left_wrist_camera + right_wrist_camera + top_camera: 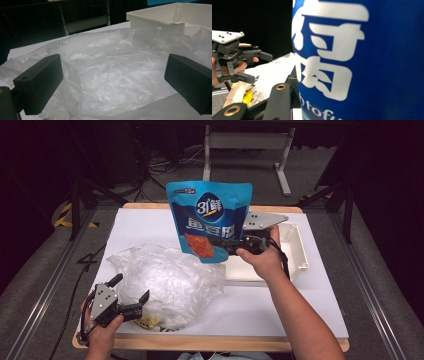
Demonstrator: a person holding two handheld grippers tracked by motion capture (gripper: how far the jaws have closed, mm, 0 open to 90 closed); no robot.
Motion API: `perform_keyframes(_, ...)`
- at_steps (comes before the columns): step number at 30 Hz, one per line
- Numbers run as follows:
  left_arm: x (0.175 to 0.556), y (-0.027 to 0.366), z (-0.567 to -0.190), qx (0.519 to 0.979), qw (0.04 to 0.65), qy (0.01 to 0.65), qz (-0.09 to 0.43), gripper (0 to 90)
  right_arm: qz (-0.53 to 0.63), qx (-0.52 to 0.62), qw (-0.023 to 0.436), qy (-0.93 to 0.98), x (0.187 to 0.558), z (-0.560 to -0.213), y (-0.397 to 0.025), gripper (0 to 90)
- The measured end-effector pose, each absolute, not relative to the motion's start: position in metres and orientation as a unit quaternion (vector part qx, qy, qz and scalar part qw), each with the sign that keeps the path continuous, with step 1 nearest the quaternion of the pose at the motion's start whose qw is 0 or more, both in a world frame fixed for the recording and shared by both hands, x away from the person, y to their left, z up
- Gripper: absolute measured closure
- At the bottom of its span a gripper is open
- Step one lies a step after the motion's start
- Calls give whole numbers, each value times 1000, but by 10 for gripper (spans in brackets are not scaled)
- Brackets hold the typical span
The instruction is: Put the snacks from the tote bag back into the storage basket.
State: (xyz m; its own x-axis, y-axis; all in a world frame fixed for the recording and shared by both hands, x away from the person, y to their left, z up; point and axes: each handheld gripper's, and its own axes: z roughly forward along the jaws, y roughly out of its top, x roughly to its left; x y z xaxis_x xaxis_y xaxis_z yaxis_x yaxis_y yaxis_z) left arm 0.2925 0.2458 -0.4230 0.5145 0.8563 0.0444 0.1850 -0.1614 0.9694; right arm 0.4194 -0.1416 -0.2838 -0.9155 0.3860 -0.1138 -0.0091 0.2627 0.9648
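- My right gripper (220,245) clamps the blue pouch (210,220) upright above the table (300,310).
- My left gripper (131,295) gapes wide, the clear plastic bag (165,280) between its jaws.

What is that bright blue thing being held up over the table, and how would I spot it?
Start at the white table and find the white tray on its far right. Just left of the tray, the right gripper holds a blue snack pouch upright above the table. It is the only vivid blue item, with large white lettering and an orange food picture, unlike the crumpled clear plastic bag beside it.
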Motion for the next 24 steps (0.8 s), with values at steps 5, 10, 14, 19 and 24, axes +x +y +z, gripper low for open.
perform_keyframes(5, 293, 246, -423, 692, 527, 378, 317, 27, 593, 135, 179, 773, 425, -281, -161, 524)
perform_keyframes(10, 293, 246, -424, 692, 527, 377, 317, 27, 588, 150, 190, 772, 432, -280, -176, 523)
perform_keyframes(14, 293, 246, -424, 692, 526, 378, 318, 27, 586, 162, 198, 769, 437, -280, -189, 523)
perform_keyframes(19, 293, 246, -424, 693, 526, 379, 317, 27, 585, 171, 204, 766, 442, -278, -202, 523)
perform_keyframes(24, 293, 246, -424, 692, 526, 380, 316, 27, 581, 186, 212, 763, 450, -275, -217, 523)
